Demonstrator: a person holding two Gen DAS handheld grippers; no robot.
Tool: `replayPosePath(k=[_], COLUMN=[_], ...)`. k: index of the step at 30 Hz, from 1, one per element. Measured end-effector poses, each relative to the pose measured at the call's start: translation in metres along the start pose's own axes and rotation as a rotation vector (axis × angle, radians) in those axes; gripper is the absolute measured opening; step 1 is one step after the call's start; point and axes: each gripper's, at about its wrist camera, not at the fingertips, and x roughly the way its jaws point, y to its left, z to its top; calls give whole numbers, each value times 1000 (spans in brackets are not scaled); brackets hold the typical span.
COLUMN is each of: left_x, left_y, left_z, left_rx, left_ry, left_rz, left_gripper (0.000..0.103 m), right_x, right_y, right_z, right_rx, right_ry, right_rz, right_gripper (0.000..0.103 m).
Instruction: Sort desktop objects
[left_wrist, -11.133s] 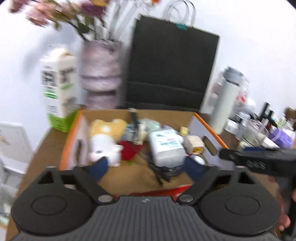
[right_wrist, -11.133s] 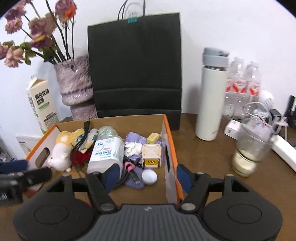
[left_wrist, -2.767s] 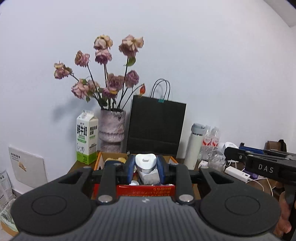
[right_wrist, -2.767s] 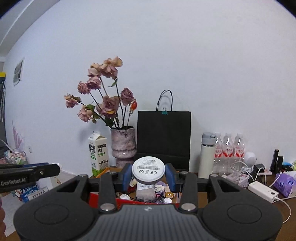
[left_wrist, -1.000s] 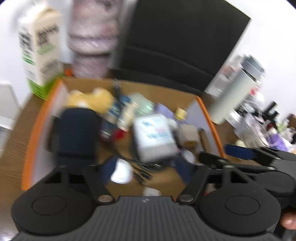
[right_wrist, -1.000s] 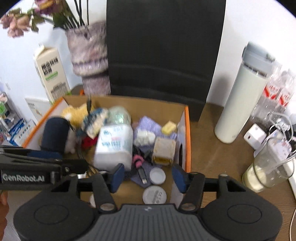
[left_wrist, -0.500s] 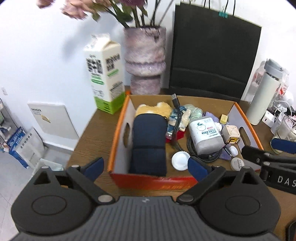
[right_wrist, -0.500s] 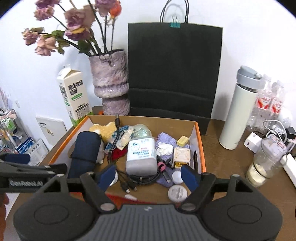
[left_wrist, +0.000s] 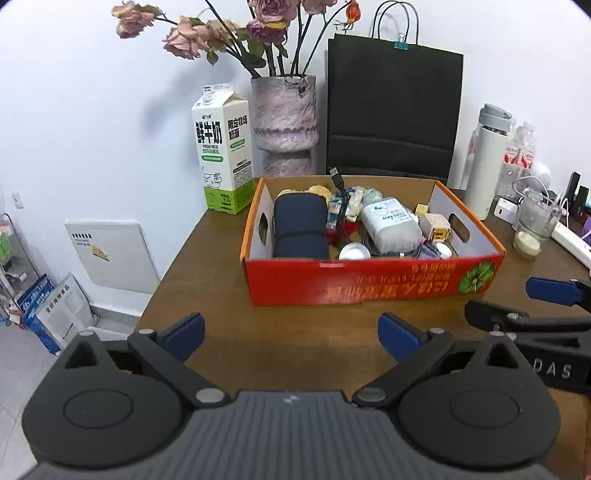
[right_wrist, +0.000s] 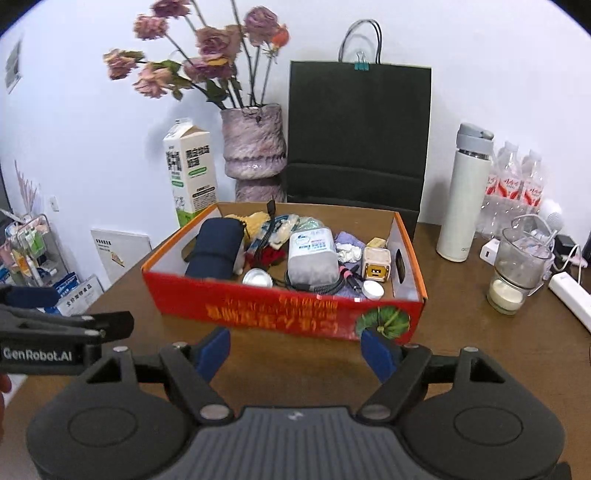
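Both sets of fingers spread, empty: left gripper (left_wrist: 290, 332) has just been opening, right gripper (right_wrist: 295, 350) steady. Box (right_wrist: 284, 314) at 12 o'clock, full. Risk: glass (right_wrist: 517, 273) at 2 o'clock, cables snag, it tips.

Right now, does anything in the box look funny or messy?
Yes. A black USB cable sticks up above the cardboard box rim, plug in the air. The things inside lie jumbled, and the printing on the red front is upside down.
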Motion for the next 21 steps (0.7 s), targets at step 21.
replayPosePath(k=[21], left_x=[34], left_y=[6], left_z=[-108], left_rx=[-17], left_ry=[52], left_rz=[-20], left_gripper=[103], right_x=[25], right_y=[11], right_z=[-101], right_rx=[12], right_ry=[82], right_rz=[-32], right_gripper=[95])
